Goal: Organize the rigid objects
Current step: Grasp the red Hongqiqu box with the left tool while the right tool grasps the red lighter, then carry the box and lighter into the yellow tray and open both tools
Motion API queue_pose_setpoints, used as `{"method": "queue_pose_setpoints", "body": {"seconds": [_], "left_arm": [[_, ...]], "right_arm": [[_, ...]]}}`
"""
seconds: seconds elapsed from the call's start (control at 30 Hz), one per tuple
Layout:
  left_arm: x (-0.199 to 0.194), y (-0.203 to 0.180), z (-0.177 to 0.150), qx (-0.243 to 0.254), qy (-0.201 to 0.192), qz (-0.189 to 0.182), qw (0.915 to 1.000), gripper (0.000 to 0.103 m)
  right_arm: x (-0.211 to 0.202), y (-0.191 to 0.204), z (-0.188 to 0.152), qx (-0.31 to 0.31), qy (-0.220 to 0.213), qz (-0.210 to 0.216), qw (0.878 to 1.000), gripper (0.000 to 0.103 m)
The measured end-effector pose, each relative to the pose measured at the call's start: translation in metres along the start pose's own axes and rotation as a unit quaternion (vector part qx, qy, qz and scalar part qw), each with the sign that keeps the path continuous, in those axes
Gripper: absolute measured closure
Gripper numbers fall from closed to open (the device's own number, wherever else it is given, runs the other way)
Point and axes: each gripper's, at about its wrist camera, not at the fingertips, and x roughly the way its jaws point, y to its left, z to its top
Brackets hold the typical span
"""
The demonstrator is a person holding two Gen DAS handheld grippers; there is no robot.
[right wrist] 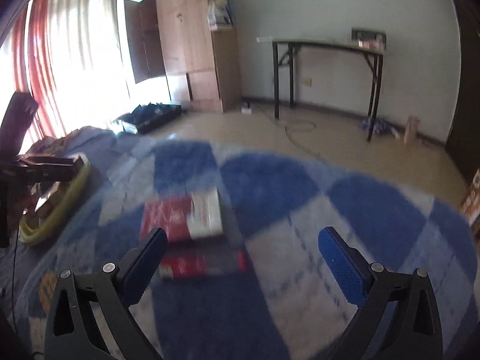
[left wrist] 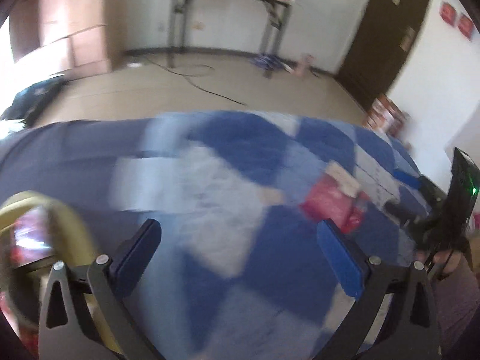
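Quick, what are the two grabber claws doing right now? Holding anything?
Left gripper: wide open, holding nothing.
Right gripper: wide open, holding nothing.

Bedroom (quilted bed point(right wrist: 270, 180), wardrobe point(right wrist: 192, 39))

Wardrobe point(right wrist: 192, 39), folding table point(right wrist: 327, 45), dark door point(left wrist: 387, 30)

Two boxes point(right wrist: 183, 219) lie stacked on the bed point(right wrist: 300, 210), a basket point(right wrist: 57, 210) at its left side, with a wardrobe point(right wrist: 192, 45) and a counter point(right wrist: 324, 42) against the far wall beyond the floor point(right wrist: 345, 144).
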Motion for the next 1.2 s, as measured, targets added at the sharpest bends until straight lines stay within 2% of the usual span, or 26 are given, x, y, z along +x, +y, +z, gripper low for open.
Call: {"method": "queue_pose_setpoints", "body": {"seconds": [0.07,0.13,0.2,0.33,0.53,0.6,0.67,0.7,0.73,0.83,0.9,0.93,1.0,1.03,1.1,1.2], "left_arm": [[0.017,-0.028,0.004,0.024,0.003,-0.018,0.9996,0.000],[0.033,-0.059,0.010,0.071,0.018,-0.038,0.9966,0.000],[0.044,-0.074,0.013,0.107,0.035,-0.044,0.9926,0.000],[0.059,-0.085,0.015,0.170,0.054,-0.018,0.9837,0.000],[0.095,-0.091,0.015,0.183,0.077,-0.032,0.9797,0.002],[0.100,-0.090,0.015,0.174,0.075,-0.032,0.9813,0.004],[0.102,-0.086,0.018,0.155,0.071,-0.032,0.9848,0.019],[0.102,-0.085,0.018,0.153,0.069,-0.026,0.9854,0.032],[0.101,-0.085,0.018,0.156,0.064,-0.021,0.9854,0.036],[0.096,-0.082,0.012,0.162,0.054,-0.023,0.9850,0.042],[0.080,-0.072,0.009,0.140,0.043,-0.031,0.9886,0.044],[0.062,-0.062,0.006,0.120,0.036,-0.039,0.9914,0.044],[0.026,-0.048,0.000,0.111,0.014,-0.042,0.9929,0.044],[-0.009,-0.032,-0.009,0.105,-0.013,-0.033,0.9938,0.045],[-0.059,-0.003,-0.026,0.082,-0.038,-0.009,0.9958,0.045],[-0.134,0.046,-0.063,0.045,-0.069,0.053,0.9952,0.045]], "right_arm": [[0.004,0.004,-0.004,-0.006,0.014,0.011,1.000,0.000],[0.012,0.014,-0.011,-0.029,0.024,0.026,0.999,0.000],[0.019,0.019,-0.009,-0.049,0.029,0.018,0.998,0.000],[0.038,0.017,-0.004,-0.059,0.046,0.020,0.997,0.000],[0.059,0.014,0.001,-0.055,0.070,0.015,0.996,0.000],[0.061,0.015,0.002,-0.058,0.069,0.014,0.996,0.000],[0.064,0.019,0.001,-0.066,0.071,0.007,0.995,0.005],[0.065,0.021,0.001,-0.070,0.070,-0.001,0.995,0.011],[0.065,0.022,0.001,-0.074,0.067,-0.003,0.995,0.019],[0.063,0.027,-0.001,-0.082,0.058,-0.003,0.995,0.021],[0.061,0.028,-0.001,-0.085,0.056,-0.004,0.995,0.021],[0.058,0.029,-0.001,-0.087,0.050,0.000,0.995,0.021],[0.046,0.035,0.002,-0.091,0.039,0.015,0.995,0.021],[0.037,0.038,0.003,-0.090,0.034,0.024,0.995,0.021],[0.021,0.054,0.010,-0.095,0.016,0.056,0.994,0.021],[0.012,0.096,0.027,-0.108,0.005,0.120,0.987,0.021]]}}
